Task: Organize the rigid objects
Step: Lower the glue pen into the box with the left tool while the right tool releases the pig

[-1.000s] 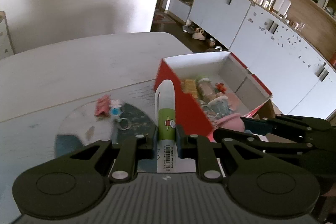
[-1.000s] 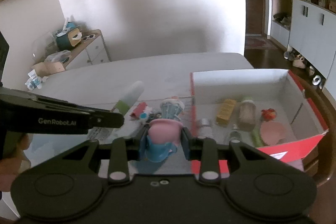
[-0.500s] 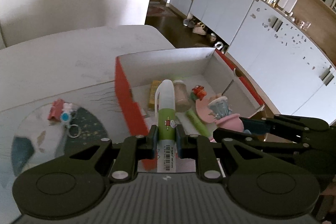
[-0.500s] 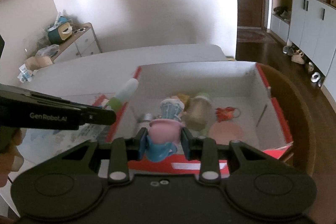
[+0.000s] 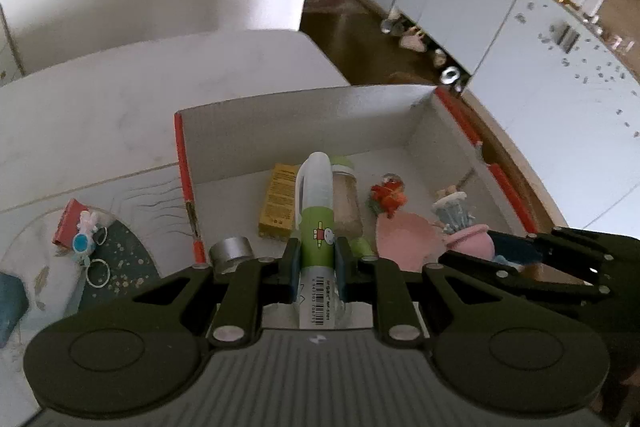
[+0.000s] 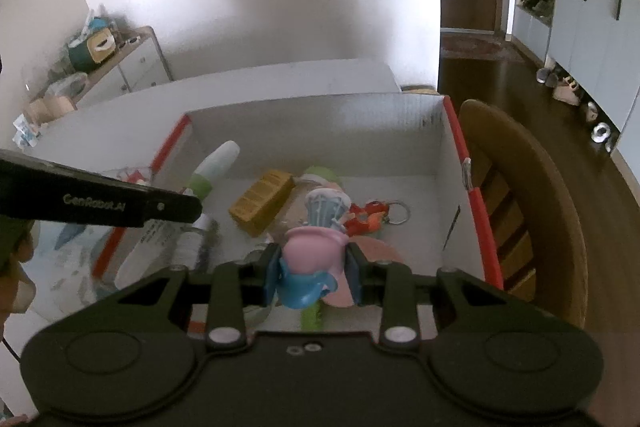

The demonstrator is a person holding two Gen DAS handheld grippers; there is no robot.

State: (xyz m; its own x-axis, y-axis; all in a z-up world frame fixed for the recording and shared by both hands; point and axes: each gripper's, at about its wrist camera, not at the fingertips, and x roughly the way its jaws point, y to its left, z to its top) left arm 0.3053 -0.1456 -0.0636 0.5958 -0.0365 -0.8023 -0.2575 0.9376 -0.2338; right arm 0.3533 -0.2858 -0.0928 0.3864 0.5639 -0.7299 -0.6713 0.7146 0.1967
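Pen [image 5: 318, 223] pinched in the left gripper [image 5: 317, 261] and toy pot [image 6: 314, 255] clamped in the right gripper [image 6: 313, 277] both hang over the open box [image 5: 304, 119]. Next, I judge: lower, then release inside.

The cardboard box [image 5: 304, 119] looked matt white inside. The pen [image 5: 318, 223] was smooth plastic. The chair [image 6: 532, 195] was glossy wood.

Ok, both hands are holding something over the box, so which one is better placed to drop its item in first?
Probably the right: its gripper holds the pink figurine well inside the box, while the left's pen sits near the left wall.
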